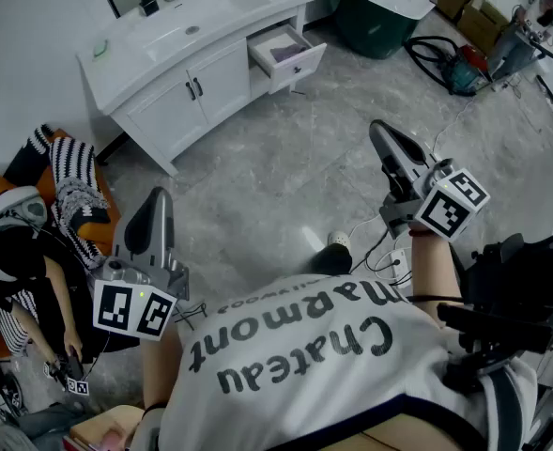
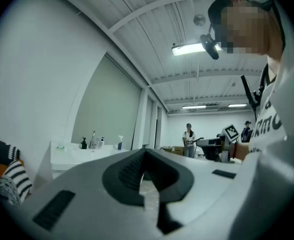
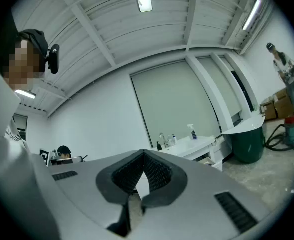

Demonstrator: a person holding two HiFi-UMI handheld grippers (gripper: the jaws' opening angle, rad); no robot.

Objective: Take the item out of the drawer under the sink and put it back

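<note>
The drawer (image 1: 295, 64) of the white sink cabinet (image 1: 177, 97) stands pulled out, and a flat, pale greyish item (image 1: 284, 49) lies inside it, too small to make out further. Both tools hang well apart from it over the grey floor (image 1: 285, 167): the left tool (image 1: 160, 200) and the right tool (image 1: 381, 132) each have their jaws pressed together, holding nothing

Right gripper (image 3: 143, 155), jaws pressed together, nothing between; beyond, white sink cabinet (image 3: 199, 146), bottles (image 3: 192, 132) along the countertop's back edge, drawer (image 3: 210, 161) open at its right end.
</note>
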